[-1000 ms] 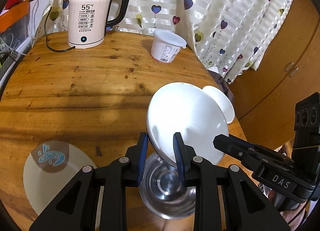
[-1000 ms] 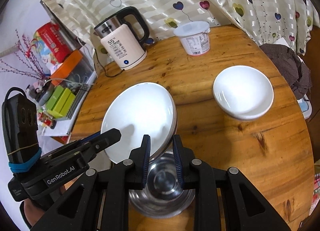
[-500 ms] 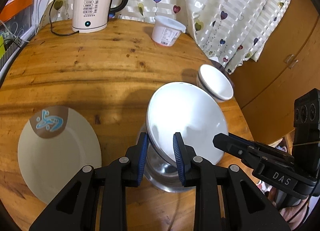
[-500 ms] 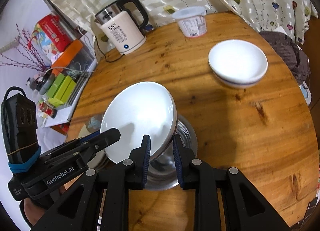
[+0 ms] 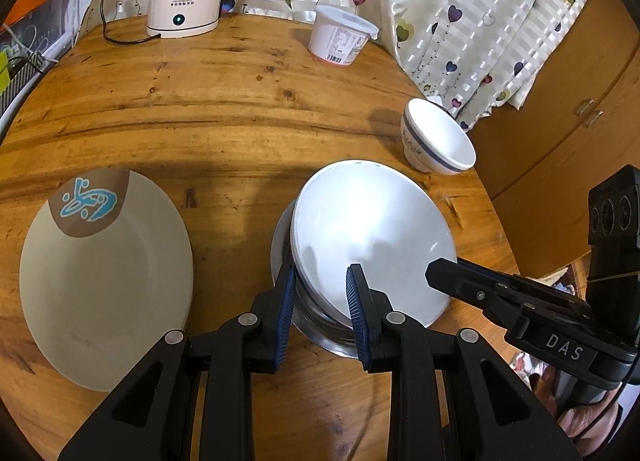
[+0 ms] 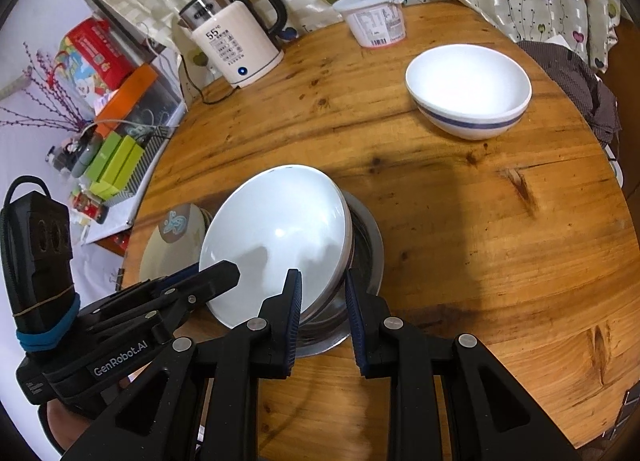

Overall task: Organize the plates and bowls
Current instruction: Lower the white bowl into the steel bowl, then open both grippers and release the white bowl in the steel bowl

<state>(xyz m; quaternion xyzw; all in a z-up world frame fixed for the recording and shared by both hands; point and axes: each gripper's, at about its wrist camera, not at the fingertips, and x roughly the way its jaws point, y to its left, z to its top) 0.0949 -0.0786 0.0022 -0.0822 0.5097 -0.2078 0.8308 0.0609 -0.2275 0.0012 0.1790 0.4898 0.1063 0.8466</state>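
Note:
A large white bowl (image 5: pixel 372 229) is tilted over a steel bowl (image 5: pixel 320 335) on the round wooden table (image 5: pixel 200 109). My left gripper (image 5: pixel 320 281) is shut on the white bowl's near rim, one pad inside and one outside. In the same view my right gripper (image 5: pixel 440 273) grips the rim on the right. From the right wrist, my right gripper (image 6: pixel 320 285) clamps the white bowl (image 6: pixel 276 233) above the steel bowl (image 6: pixel 370 245), and the left gripper (image 6: pixel 228 273) holds its left edge. Whether the white bowl touches the steel one is hidden.
A beige plate (image 5: pixel 104 281) with a blue mark lies left of the steel bowl. A small white bowl with a blue band (image 6: pixel 468 93) sits near the table's far right edge. A kettle (image 6: pixel 232 45) and a plastic tub (image 6: pixel 376 21) stand at the back.
Both grippers have come down toward the table with the white bowl between them. Its lower edge now sits low over the steel bowl's mouth. Both grips are unchanged.

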